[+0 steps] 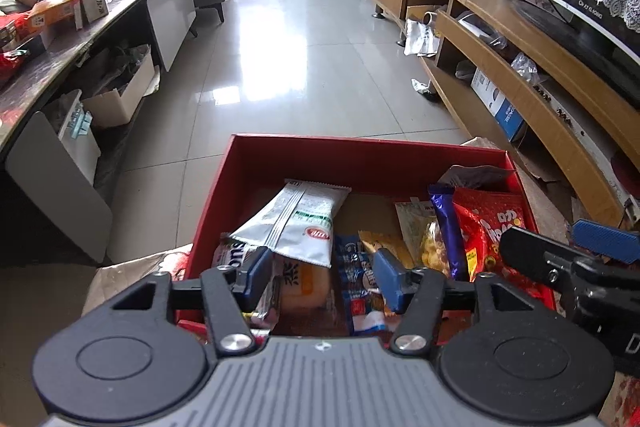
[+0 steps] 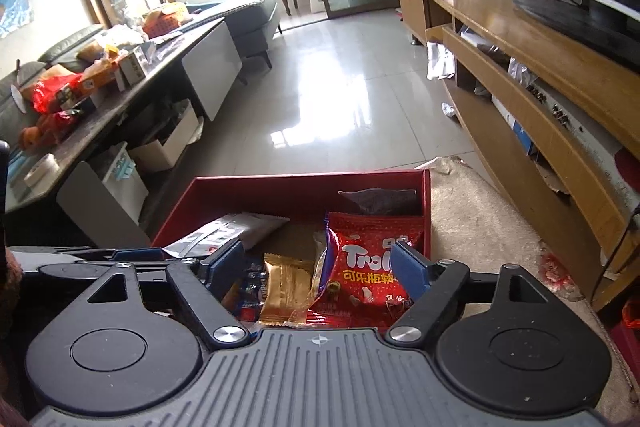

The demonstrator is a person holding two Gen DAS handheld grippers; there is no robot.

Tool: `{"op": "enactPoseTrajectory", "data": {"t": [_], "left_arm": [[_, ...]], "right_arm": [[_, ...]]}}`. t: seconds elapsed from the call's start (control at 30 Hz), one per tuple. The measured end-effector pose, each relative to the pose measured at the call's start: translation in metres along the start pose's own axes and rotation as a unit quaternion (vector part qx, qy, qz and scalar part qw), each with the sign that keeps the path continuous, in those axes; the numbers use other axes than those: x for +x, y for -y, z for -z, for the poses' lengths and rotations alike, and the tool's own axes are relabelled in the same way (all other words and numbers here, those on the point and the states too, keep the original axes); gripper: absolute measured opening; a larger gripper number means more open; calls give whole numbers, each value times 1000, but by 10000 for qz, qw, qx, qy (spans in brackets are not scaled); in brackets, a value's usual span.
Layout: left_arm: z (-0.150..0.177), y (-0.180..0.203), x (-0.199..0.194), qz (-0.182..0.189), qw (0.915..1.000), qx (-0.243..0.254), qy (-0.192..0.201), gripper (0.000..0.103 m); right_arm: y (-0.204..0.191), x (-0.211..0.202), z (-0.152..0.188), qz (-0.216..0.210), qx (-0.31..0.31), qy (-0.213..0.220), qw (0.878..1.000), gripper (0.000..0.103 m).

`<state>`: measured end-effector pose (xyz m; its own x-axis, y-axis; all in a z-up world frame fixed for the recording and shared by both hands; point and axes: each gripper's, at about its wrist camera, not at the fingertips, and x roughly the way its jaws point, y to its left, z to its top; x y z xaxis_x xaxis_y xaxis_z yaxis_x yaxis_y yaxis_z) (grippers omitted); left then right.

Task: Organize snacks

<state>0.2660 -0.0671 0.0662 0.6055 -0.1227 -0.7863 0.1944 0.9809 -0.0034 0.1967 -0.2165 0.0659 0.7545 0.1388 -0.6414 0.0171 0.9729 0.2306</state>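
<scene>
- Snacks lie together in the red box [image 1: 360,163], which sits on the floor between the low worktop [image 1: 60,59] on one side and the TV stand [image 1: 520,39] on the other.
- In the box we see a white bag [image 1: 296,223] propped against the left wall, a blue packet [image 1: 358,283], a gold packet [image 2: 286,287], a purple wrapper [image 1: 446,227] and a red Trolli bag [image 2: 372,267] near the right wall.
- Our left claw [image 1: 320,277] hangs over the near edge of the box, spread wide and empty.
- Our right claw [image 2: 316,267] hovers over the right half of the box, also spread, gripping nothing; the gold packet and the Trolli bag show between its fingers, but we see no contact.
- We judge the task well along: many snacks already sit in the box, though they lie in a loose heap, not in rows.
- More packets remain on the worktop, a red bag [image 2: 52,91] and cartons among them, so gathering may not be over.
- The near wall of the box is hidden behind both claw bodies, so we cannot say what lies there.
- A dark pouch [image 2: 378,201] at the far right corner is too dim to name.
- Labels on the smaller packets are mostly unreadable.
</scene>
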Motion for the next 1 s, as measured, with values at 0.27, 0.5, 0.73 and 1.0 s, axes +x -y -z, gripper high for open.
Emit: {"op": "enactPoseTrajectory", "data": {"t": [0.27, 0.5, 0.73, 1.0], "left_arm": [[20, -13, -19, -104, 9999, -120, -5, 63], [40, -13, -42, -20, 9999, -132, 78, 73], [64, -2, -69, -101, 9995, 26, 297, 81], [94, 7, -89, -21, 9996, 72, 273, 84]], "right_arm": [[-10, -18, 9, 374, -130, -80, 9992, 87], [-9, -35, 32, 576, -110, -195, 9981, 88], [-2, -60, 57, 688, 49, -183, 9975, 89], [2, -80, 79, 747, 282, -176, 9967, 90]]}}
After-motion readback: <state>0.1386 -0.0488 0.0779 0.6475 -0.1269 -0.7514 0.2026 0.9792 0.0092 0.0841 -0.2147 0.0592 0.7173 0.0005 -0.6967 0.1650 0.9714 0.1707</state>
